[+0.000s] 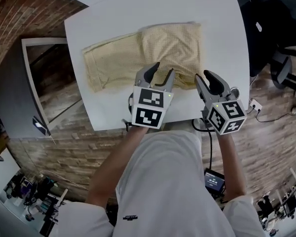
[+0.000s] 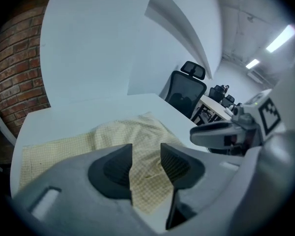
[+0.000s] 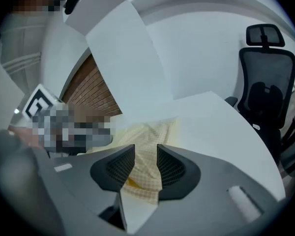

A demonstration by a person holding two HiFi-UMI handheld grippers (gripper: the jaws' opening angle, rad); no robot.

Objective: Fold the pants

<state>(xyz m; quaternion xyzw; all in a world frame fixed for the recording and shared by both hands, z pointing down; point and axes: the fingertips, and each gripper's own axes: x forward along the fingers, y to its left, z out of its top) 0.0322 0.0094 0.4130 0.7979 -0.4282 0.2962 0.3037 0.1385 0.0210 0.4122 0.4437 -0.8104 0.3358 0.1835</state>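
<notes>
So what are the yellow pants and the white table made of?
The pants look like thin woven cloth, pale yellow with a fine check, softly creased. The table looks like smooth matte white board, maybe laminate; hard to be sure.

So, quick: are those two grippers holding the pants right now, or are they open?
Left gripper: open, holding nothing; the pants lie on the table beyond its jaws.
Right gripper: open, holding nothing.
</notes>
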